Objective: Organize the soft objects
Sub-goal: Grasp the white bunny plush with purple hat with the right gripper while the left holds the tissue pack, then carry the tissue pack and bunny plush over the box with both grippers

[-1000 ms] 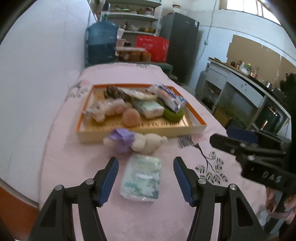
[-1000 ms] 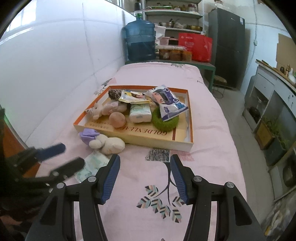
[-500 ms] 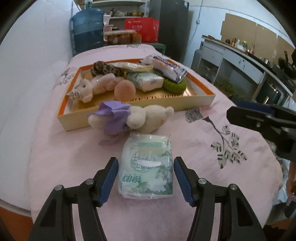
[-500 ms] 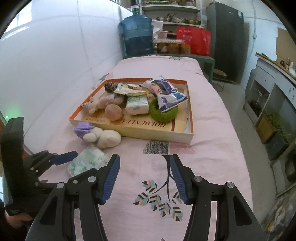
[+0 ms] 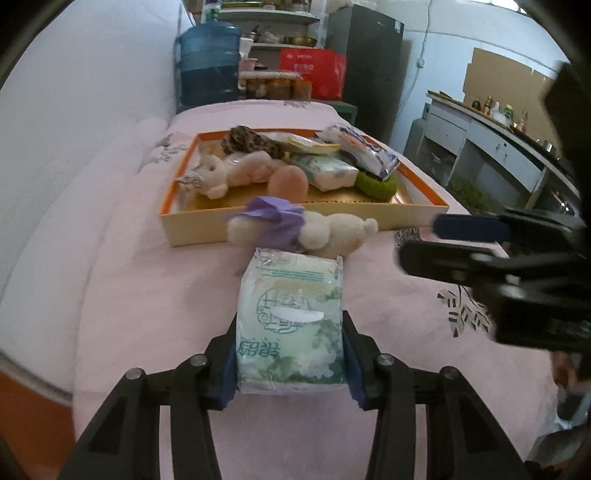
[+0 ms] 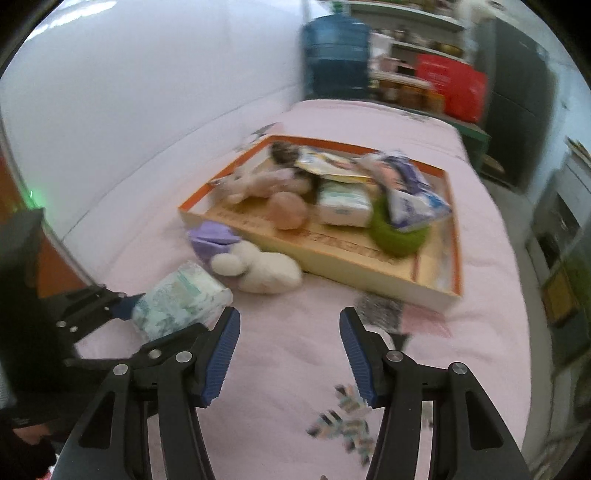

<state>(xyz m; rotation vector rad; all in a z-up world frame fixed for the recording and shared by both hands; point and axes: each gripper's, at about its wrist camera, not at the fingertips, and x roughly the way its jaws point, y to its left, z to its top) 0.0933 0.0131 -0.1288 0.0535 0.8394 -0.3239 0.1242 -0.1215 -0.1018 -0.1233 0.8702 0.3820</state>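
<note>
Left gripper [image 5: 291, 354], blue pads pressed against both sides of a soft green-and-white plastic tissue pack [image 5: 291, 317], holds it just in front of the shallow orange-rimmed cardboard tray [image 5: 295, 225]. A cream plush toy with purple cloth [image 5: 295, 229] lies between pack and tray. Right gripper [image 6: 290, 354] stands wide apart, holding nothing, before the tray.

White wall [image 5: 92, 110] left of pink-covered table [image 5: 147, 295]; beyond its far end blue water jug [image 5: 208, 62], red bag [image 5: 314, 77], stocked shelving [image 5: 266, 22], dark fridge [image 5: 369, 62]; grey counter with bottles [image 5: 491, 129] along right wall, daylit.
</note>
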